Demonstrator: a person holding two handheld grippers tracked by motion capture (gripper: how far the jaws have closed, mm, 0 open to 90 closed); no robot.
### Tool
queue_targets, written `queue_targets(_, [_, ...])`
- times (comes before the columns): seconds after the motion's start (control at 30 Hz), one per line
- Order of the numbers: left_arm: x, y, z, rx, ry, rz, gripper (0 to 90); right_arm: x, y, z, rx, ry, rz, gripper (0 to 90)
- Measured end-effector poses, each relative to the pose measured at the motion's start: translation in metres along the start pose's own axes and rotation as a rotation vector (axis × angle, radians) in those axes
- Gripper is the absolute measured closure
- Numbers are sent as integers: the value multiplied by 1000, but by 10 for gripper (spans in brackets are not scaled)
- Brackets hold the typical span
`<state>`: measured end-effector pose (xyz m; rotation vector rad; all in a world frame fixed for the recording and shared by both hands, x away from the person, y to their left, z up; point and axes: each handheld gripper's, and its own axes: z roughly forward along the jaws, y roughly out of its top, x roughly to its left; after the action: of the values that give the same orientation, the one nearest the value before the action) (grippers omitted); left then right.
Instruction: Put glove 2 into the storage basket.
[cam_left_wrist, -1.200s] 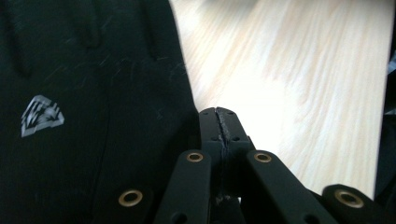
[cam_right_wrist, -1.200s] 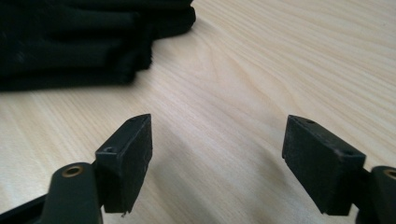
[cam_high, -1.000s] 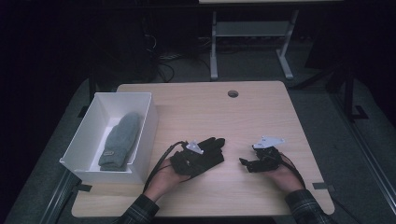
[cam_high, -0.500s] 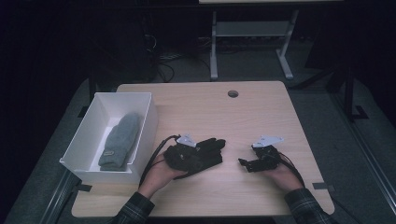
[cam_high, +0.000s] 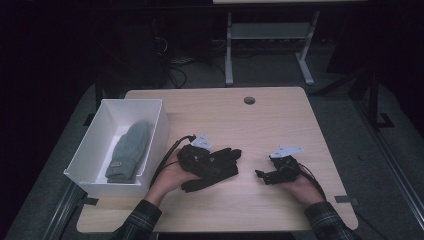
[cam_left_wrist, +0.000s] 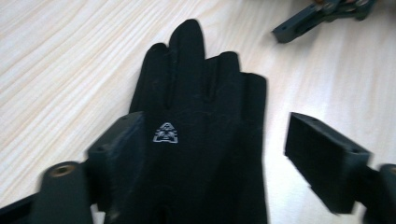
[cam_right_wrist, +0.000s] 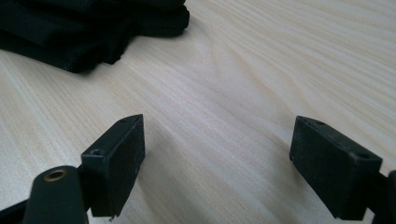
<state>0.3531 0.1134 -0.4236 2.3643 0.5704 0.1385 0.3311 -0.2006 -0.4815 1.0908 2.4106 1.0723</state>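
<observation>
A black glove lies flat on the wooden table, its fingers pointing right. My left gripper sits low over its cuff end, held in a hand. In the left gripper view the glove bears a small white logo, and my left gripper is open with its jaws wide apart; one jaw overlaps the glove's edge and the other stands off over bare wood. My right gripper rests to the glove's right. It is open over bare table, with the glove ahead of it.
A white box stands at the table's left edge with a grey mitten lying inside. A round cable hole sits near the far edge. The other gripper's jaws show beyond the glove's fingertips.
My left gripper has shifted a little to the left, back along the black glove toward its cuff. The glove and my right gripper have stayed put.
</observation>
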Motion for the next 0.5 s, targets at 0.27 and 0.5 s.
queue_targets(0.27, [12, -9, 11, 36, 11, 3, 142, 0, 0, 0, 1, 0, -2, 181])
queue_targets(0.5, [14, -15, 21, 70, 20, 4, 140, 0, 0, 0, -1, 1, -3, 182])
